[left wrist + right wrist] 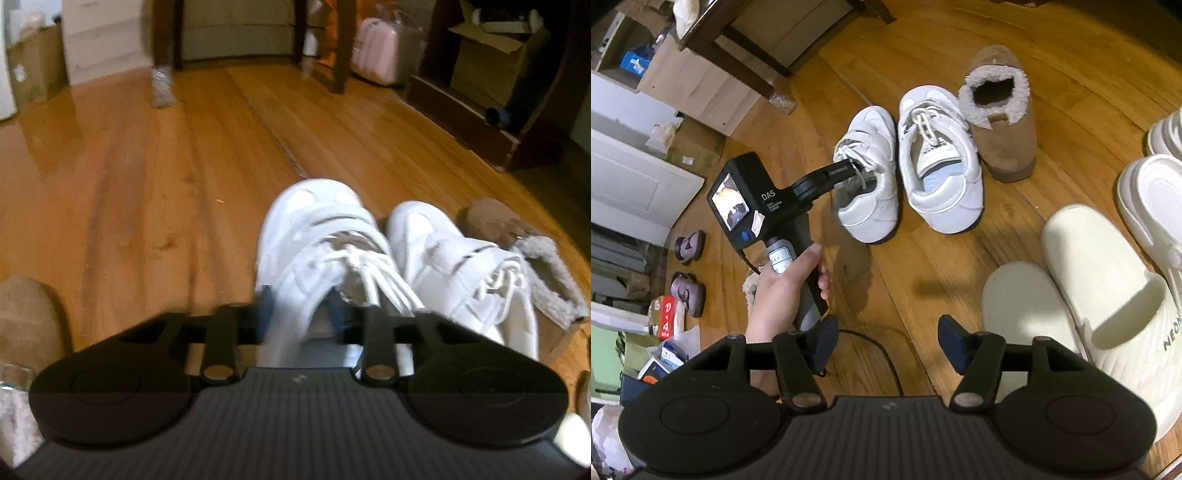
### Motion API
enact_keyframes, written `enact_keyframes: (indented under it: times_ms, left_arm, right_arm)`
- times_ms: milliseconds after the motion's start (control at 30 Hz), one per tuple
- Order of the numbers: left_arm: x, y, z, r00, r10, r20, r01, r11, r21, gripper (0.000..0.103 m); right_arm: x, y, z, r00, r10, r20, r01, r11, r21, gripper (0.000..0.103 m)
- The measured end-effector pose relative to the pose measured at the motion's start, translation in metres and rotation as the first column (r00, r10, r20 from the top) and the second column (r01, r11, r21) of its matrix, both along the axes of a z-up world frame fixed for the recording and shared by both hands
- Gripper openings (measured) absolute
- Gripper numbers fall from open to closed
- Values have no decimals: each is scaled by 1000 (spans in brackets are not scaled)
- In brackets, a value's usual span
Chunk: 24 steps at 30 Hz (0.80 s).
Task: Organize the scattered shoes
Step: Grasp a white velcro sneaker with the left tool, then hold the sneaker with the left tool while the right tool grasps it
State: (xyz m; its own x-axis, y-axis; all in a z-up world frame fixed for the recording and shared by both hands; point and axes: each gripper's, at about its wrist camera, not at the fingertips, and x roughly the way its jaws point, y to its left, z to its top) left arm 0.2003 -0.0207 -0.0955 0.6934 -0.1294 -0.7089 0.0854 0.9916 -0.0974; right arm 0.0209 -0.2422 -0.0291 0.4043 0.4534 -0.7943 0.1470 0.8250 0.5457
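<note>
White sneaker (314, 251) in left tool (301, 310)

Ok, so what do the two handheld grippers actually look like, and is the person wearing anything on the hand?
Both are matte black. The left gripper has a rear screen, "DAS" lettering, a grey handle and a black cable. The right gripper has a ribbed body, round side caps and dark blue pads. The hand is bare; no sleeve shows.

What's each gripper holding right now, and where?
Left gripper pinches the left white sneaker by its tongue and collar edge; right gripper holds nothing.
</note>
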Motion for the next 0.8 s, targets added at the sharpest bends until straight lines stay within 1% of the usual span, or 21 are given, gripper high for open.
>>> enact_keyframes:
  times_ms: [100, 167, 233, 267, 333, 467, 667, 800]
  left_arm:
    - [-15, 6, 3, 1000, -1, -5, 1, 1000, -21, 19]
    - [-37, 7, 9, 1000, 0, -16, 0, 1000, 16, 18]
    - [-52, 8, 14, 1000, 0, -27, 1, 1000, 19, 18]
    - [-60, 10, 17, 1000, 0, -30, 0, 1000, 9, 19]
    - [-87, 16, 26, 999, 4, -39, -5, 1000, -29, 19]
    - [-136, 22, 38, 999, -18, -42, 15, 998, -64, 19]
    - [-209, 29, 44, 994, -54, -96, 44, 994, -103, 19]
    - [-241, 33, 45, 990, -65, -124, 47, 989, -143, 20]
  right_arm:
    - [-5, -4, 3, 1000, -2, 6, 2, 1000, 5, 61]
    - [-7, -7, 6, 1000, -5, 13, 5, 1000, 1, 61]
    - [-10, -8, 9, 1000, -4, 15, 4, 1000, -7, 61]
    - [-12, -8, 10, 1000, -1, 14, 1, 1000, -8, 61]
    - [-15, -9, 12, 1000, 5, 13, -5, 1000, -11, 61]
    - [-22, -9, 16, 1000, 13, 15, -13, 999, -29, 61]
    - [-32, -8, 18, 999, 31, 10, -31, 999, -41, 61]
    - [-37, -1, 19, 999, 51, 16, -50, 996, -71, 61]
